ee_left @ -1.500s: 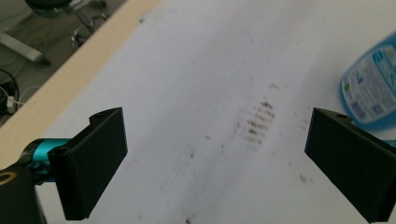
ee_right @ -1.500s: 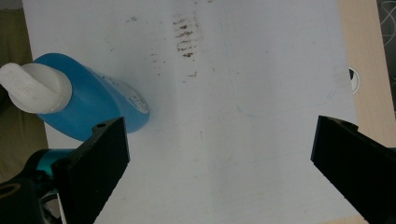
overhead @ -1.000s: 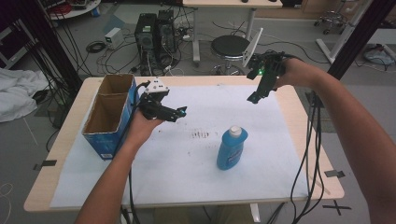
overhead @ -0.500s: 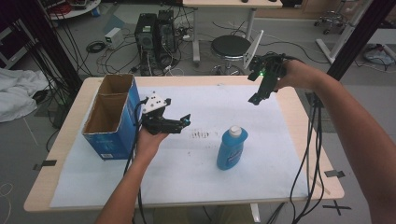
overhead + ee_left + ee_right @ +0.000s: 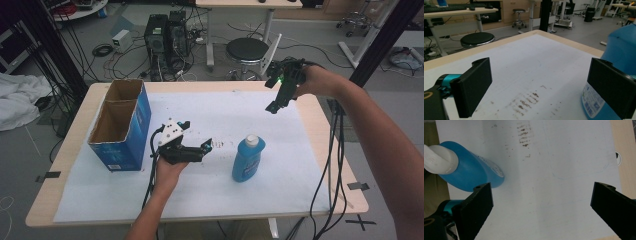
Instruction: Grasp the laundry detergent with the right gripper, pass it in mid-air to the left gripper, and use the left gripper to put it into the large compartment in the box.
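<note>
Bottle: blue soap bottle (image 5: 248, 159) stands upright, white cap up, centre-right on the white sheet (image 5: 310, 165).
Left gripper (image 5: 206, 146): low, level, jaws spread, aimed right at bottle.
Right gripper (image 5: 272, 107): raised far right, tilted down, jaws spread, empty.

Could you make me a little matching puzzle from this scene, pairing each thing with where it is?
Things:
1. blue bottle
2. cardboard box
3. left gripper
4. right gripper

Places:
A. raised over the table's far right part
B. standing upright on the white sheet, right of centre
C. low over the sheet, jaws open toward the bottle
D. at the table's left side, open on top

Pairs: 1-B, 2-D, 3-C, 4-A
</note>
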Demonstrator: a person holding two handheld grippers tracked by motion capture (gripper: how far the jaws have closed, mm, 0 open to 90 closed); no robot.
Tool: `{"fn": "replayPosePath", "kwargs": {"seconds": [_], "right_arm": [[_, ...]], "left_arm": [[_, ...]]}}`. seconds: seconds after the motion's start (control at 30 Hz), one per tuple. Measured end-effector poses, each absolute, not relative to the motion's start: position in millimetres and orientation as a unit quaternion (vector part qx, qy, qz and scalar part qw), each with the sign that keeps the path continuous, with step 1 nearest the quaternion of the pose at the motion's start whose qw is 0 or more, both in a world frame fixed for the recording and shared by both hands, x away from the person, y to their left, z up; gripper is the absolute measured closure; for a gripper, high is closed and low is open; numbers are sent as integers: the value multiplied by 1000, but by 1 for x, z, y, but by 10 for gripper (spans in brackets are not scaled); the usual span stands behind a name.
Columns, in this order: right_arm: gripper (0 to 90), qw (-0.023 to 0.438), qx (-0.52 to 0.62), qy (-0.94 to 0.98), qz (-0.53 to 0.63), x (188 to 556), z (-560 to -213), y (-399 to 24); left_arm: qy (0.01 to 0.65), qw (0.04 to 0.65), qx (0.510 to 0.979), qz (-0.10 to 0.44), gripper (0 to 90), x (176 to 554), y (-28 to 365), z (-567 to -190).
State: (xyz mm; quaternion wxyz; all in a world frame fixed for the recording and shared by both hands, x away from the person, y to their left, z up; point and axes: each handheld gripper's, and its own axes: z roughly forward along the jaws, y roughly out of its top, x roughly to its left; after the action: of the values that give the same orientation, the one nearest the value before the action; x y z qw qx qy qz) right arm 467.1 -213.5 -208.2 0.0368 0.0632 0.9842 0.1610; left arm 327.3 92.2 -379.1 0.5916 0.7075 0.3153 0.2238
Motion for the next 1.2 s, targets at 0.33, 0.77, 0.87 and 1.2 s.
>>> {"fn": "replayPosePath", "kwargs": {"seconds": [0.33,0.77,0.87,1.2], "right_arm": [[34,39,63,984,163,466,-207,-213],[33,38,59,984,162,465,-208,-211],[33,37,60,984,163,466,-208,-211],[33,39,57,984,165,465,-208,-212]], "left_arm": [[299,602,710,212,57,313,73,-389],[288,597,718,213,56,294,50,-393],[286,599,719,209,56,290,41,-394],[281,597,724,202,56,282,19,-400]]}}
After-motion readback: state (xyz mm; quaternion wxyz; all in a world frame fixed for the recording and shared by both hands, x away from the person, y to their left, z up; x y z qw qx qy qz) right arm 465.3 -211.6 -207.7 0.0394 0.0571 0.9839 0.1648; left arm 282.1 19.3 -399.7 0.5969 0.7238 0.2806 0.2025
